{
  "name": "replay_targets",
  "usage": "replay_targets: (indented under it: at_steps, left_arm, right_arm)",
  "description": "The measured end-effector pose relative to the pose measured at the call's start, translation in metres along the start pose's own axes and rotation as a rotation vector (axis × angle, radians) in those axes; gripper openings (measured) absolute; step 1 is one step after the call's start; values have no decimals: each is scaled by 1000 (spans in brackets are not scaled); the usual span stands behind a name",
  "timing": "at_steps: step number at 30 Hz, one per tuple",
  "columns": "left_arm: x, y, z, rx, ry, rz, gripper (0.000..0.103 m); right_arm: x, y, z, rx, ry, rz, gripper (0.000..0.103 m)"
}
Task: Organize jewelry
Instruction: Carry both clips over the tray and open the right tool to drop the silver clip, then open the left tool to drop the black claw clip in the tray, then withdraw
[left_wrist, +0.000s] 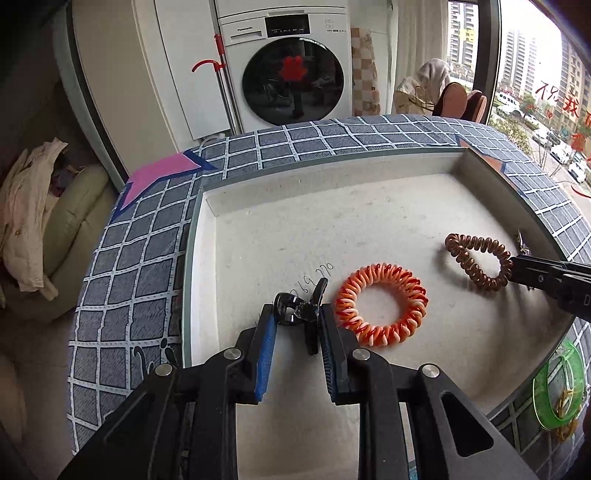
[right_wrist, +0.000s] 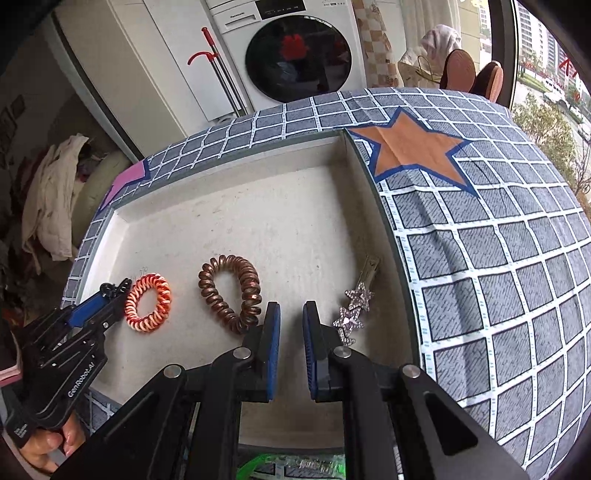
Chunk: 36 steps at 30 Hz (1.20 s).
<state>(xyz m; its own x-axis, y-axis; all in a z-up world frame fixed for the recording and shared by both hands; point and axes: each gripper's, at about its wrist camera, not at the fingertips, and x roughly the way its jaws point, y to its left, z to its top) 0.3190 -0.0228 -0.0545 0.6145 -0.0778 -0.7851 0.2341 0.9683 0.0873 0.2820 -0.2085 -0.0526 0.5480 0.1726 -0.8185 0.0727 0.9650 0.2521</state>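
A white tray (left_wrist: 332, 221) lies on a checked tablecloth. My left gripper (left_wrist: 298, 312) is shut on a black claw hair clip (left_wrist: 308, 314), held just above the tray's left part. Right of it lies an orange-and-white coil hair tie (left_wrist: 380, 304); a brown coil hair tie (left_wrist: 476, 260) lies farther right. My right gripper (right_wrist: 291, 319) is all but shut with nothing between its pads. It hovers between the brown coil (right_wrist: 229, 291) and a rhinestone star hair clip (right_wrist: 352, 310), its left finger right at the coil's edge. From the left wrist view it (left_wrist: 517, 267) comes in from the right.
The tray wall (right_wrist: 373, 206) rises just right of the star clip. The tablecloth (right_wrist: 498, 258) carries an orange star and a pink star (left_wrist: 155, 173). A green plastic holder (left_wrist: 557, 391) sits by the tray's near right corner. A washing machine (left_wrist: 291, 70) stands behind the table.
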Motion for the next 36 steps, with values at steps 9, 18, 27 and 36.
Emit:
replay_targets:
  at_steps: [9,18,27,36]
  left_arm:
    - [-26,5,-6,-33,-28,23,70]
    - [-68,3,-10,-35,-85,47,103]
    - [-99,-4,-23,-37,-93,41,103]
    - [-114,-12,-43,-32,-75,38,103]
  right_arm:
    - [-38,9,-12,-4,-65,43,39]
    - [-64,17,-27,6,-90,69,43]
    - [-91,21,-54,-19,-118,56,65]
    - [-108,16,-81,-29,-128,46,76]
